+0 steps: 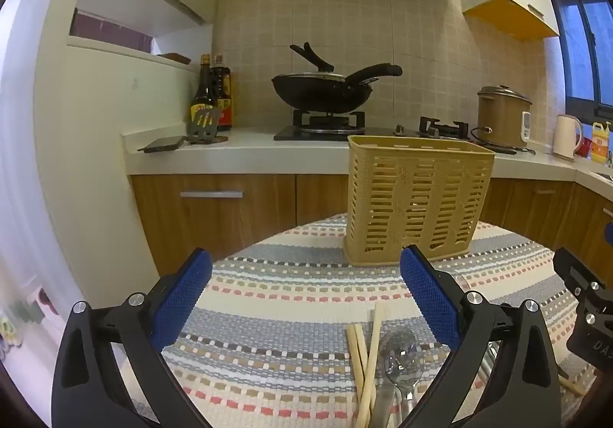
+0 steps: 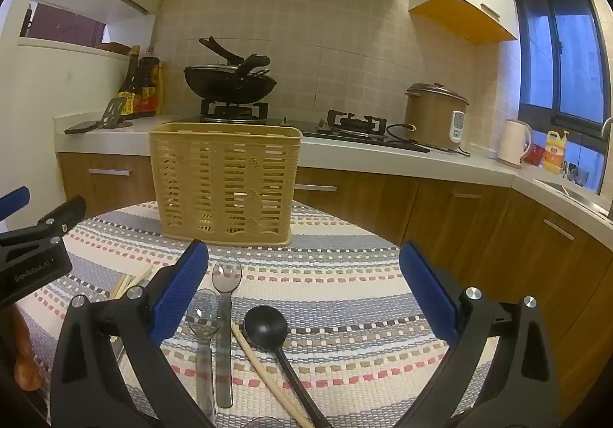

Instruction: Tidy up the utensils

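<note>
Over the near edge of the striped tablecloth (image 2: 345, 275), both grippers tilt slightly downward with jaws spread wide and nothing between them: the left gripper (image 1: 306, 294) above wooden chopsticks (image 1: 366, 363) and a clear spoon (image 1: 398, 355), the right gripper (image 2: 302, 286) above two clear spoons (image 2: 226, 275) and a black ladle (image 2: 266, 324). Only the right wrist view shows the ladle and a lone chopstick (image 2: 264, 374) beside it, while the left view shows the chopsticks crossed. Farther back, near the cloth's far edge, the yellow slotted basket (image 2: 226, 179) stands upright.
</note>
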Available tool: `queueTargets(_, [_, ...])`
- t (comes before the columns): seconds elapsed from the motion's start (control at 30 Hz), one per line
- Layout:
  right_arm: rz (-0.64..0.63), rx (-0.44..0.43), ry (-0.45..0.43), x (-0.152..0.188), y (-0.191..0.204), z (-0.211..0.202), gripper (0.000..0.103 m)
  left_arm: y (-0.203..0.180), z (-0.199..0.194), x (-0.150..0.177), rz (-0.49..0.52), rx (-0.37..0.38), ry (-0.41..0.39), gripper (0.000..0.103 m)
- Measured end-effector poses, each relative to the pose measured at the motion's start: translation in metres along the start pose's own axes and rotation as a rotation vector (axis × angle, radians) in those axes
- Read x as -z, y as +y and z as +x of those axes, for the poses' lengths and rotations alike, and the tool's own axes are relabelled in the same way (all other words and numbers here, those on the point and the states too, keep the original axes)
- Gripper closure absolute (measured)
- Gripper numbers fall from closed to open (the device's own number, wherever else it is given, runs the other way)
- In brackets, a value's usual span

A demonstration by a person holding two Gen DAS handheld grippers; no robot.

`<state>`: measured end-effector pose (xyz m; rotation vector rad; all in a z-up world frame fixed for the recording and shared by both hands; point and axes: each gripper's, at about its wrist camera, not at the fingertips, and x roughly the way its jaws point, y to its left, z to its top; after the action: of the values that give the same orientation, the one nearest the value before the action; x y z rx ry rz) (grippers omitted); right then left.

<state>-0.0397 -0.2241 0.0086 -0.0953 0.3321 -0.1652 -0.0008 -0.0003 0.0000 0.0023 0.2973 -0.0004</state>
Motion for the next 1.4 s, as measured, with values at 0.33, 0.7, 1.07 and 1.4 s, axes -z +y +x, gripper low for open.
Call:
queueTargets(0.33, [0.012, -0.007, 0.009, 0.0008, -0.0026, 0.0024, 0.008, -0.0036, -0.0002, -0.0023, 0.002, -0.011, -0.005, 0.008])
queueTargets(0.7, [0.005, -0.009, 0.017, 0.0019, 0.0004, 0.0043, 0.008, 0.0000, -0.0035, -0.0018, 0.016, -0.015, -0.014, 0.008])
queueTargets(1.07, [0.010, -0.016, 0.022, 0.0013, 0.0001, 0.0055, 0.008, -0.0034, -0.0022, -0.0006, 0.020, -0.015, -0.002, 0.008])
queueTargets(1.4, [0.023, -0.018, 0.018, 0.0017, -0.0029, 0.0048, 0.008, -0.0058, -0.0015, -0.0007, 0.035, -0.022, 0.004, 0.008])
